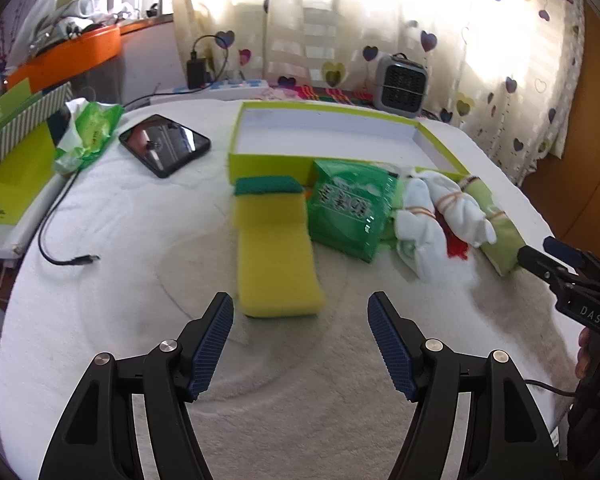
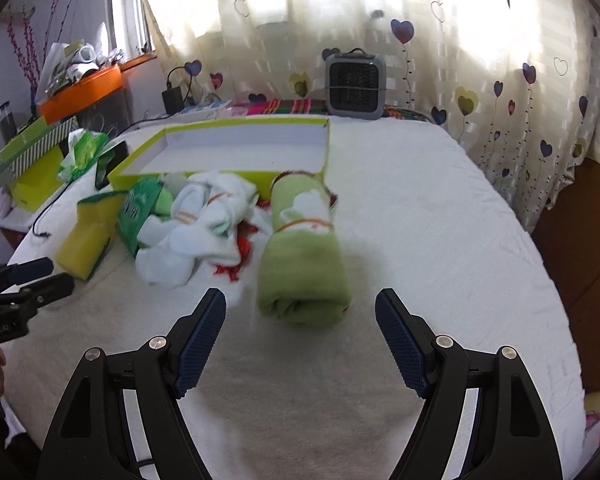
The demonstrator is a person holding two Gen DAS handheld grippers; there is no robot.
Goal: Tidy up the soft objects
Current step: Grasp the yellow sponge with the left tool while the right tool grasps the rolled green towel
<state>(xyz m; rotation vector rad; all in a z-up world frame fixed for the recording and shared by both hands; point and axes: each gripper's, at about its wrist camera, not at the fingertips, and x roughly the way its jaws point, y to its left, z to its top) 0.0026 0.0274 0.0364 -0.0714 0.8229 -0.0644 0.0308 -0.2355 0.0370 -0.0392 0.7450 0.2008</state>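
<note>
Surface: white towel-covered table (image 1: pixel 140 216); all soft items lie in 1 row just in front of the shallow lime-edged box (image 1: pixel 324 136), which is empty.
Left gripper (image 1: pixel 300 340): jaws apart, nothing between them, aimed at the yellow sponge (image 1: pixel 276 256).
Right gripper (image 2: pixel 300 340): jaws apart, nothing held, lined up with the near end of the green rolled towel (image 2: pixel 304 268).
Row, left to right: yellow sponge with its green scrub side at the far end; green tissue pack (image 1: pixel 348 212) just beside it; white socks (image 1: pixel 432 216) bundled loosely over something red; green rolled towel at the right end, touching or nearly touching the box front.
Handling, sponge: light, springy, likely squashes under the pads. Best taken across its narrow width near the close end.
Handling, towel roll: soft, light; thin bands seem to hold it rolled. Pinch across the middle of the roll, since an end grip may let it sag or unwind.
Handling, socks: limp, tangled; probably lift as a dangling clump.
Handling, tissue pack: glossy film, likely slippery; grip the edges firmly.
Left view only: black phone (image 1: pixel 166 144), loose cable (image 1: pixel 56 240), and the right tool's tips by the towel end.
Right view only: towel's spiral end face, bare table to the right, the left tool at the frame edge.
Blur: both views slightly smeared; print on the pack unreadable.
</note>
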